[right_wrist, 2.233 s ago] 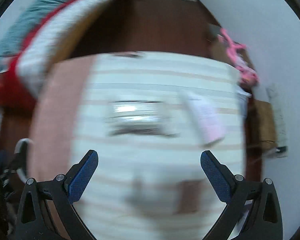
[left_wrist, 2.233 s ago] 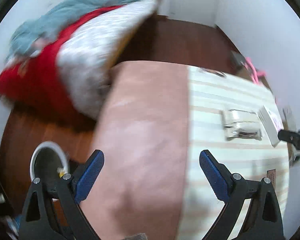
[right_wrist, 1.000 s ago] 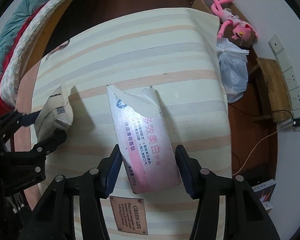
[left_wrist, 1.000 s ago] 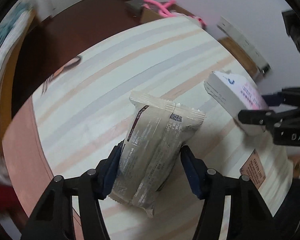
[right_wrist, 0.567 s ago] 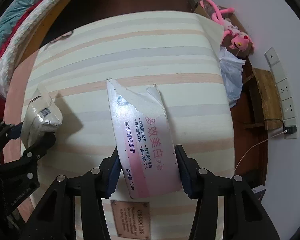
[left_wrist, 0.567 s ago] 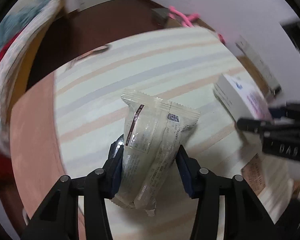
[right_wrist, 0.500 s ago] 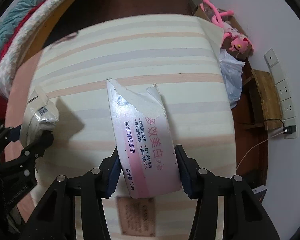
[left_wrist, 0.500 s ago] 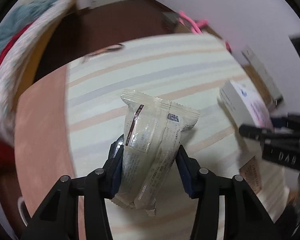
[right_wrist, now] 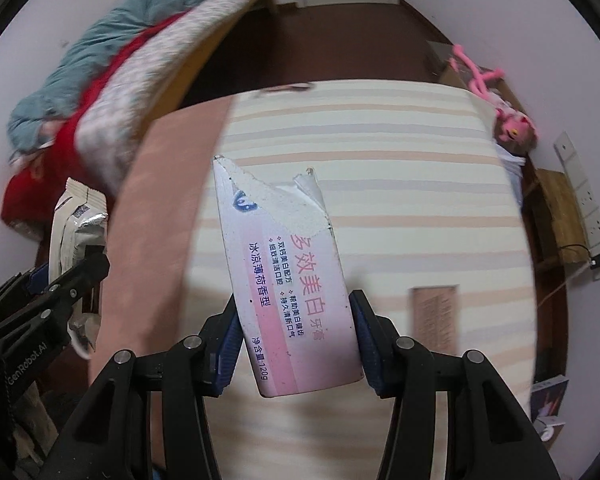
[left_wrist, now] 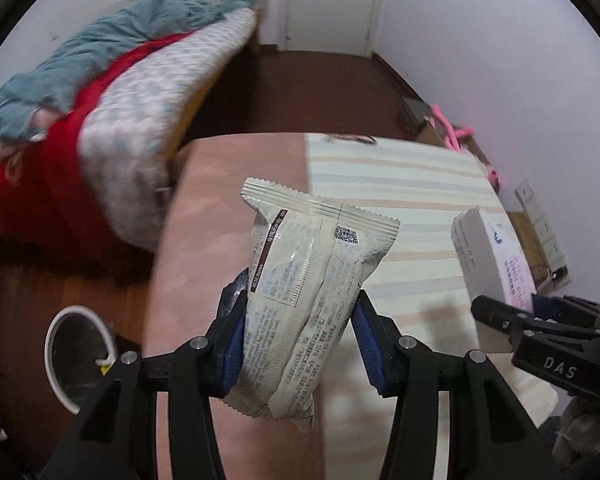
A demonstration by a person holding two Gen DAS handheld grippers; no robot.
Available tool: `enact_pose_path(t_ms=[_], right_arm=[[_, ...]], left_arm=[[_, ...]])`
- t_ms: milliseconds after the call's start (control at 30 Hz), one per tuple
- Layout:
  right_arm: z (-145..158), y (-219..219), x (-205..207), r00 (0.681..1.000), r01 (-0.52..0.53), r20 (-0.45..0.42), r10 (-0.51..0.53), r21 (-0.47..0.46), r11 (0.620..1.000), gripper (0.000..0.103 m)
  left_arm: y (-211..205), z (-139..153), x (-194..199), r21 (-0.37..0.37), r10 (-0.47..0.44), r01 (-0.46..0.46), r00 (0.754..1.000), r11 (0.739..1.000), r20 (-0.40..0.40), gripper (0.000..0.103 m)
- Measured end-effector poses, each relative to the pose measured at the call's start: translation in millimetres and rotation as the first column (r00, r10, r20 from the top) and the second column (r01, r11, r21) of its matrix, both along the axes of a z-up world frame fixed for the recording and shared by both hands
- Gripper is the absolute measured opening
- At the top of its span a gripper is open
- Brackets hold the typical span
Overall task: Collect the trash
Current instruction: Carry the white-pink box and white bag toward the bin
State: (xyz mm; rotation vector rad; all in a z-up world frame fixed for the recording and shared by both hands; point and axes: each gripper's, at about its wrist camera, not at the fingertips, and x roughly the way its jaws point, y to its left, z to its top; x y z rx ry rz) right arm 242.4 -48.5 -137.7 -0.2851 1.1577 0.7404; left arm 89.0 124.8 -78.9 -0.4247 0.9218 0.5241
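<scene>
Wrapper (left_wrist: 312,300), cream snack pack w/ dark printed label, sits clamped between the blue pads (left_wrist: 233,340) of my left gripper (left_wrist: 298,338); both pads press its sides, lower end hanging below the jaws, crimped top edge pointing away from me. It is lifted clear, over the boundary where the pink cloth (left_wrist: 224,208) meets the striped cover of the table (left_wrist: 400,184), toward the table's left edge. Toothpaste box (right_wrist: 288,280), pink and white, torn open at its far end, is held the same way in my right gripper (right_wrist: 296,334), pads tight on its two long sides, raised above the striped cover near the table's middle. In the left wrist view the box and right gripper show at right, apart from the wrapper. Near edge of the table, right of the box: a small brown label (right_wrist: 434,312), blurred, text unreadable. On the floor by the table's left edge: a white-rimmed bin (left_wrist: 74,354), round, w/ dark interior. Beyond the left far corner: bed w/ red, grey-white and teal bedding (left_wrist: 112,92). Beyond the right far corner: pink plush toy (right_wrist: 496,96) on a cardboard box; power strip (right_wrist: 584,204) along the wall. Farthest: white door (left_wrist: 332,4) at the end of the dark wood floor.
</scene>
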Motion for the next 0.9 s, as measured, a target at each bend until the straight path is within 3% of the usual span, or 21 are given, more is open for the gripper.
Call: enact_pose_path(t_ms=[200,433,667,900], right_arm=[[30.1,41.0,-76.9,0.995,-0.100,-0.001,0.100,0.060,0.993,0.053],[63.1,115.9,-174.1,0.964,-0.263,-0.004,0.266,0.133,0.956,0.053],[67.6,209.3,-254.6,0.905,-0.415,-0.027,0.424,0.159,0.896,0.053],[25.8,305.0,-306.0,0.852,-0.513,-0.068,0.519,0.089,0.854,0.053]], left_arm=[[25.0,35.1,-82.4,0.027,0.094,-0.096,0.993,0.995,0.070,0.046],[78.4,54.7,-183.5,0.018,0.246,-0.250,0.962,0.968,0.119,0.046],[137.1,39.0,-256.6,0.007,0.386,-0.388,0.918,0.921,0.089,0.046],[203.7,-11.1,-306.4,-0.077,0.501,-0.499,0.865,0.863,0.023,0.046]])
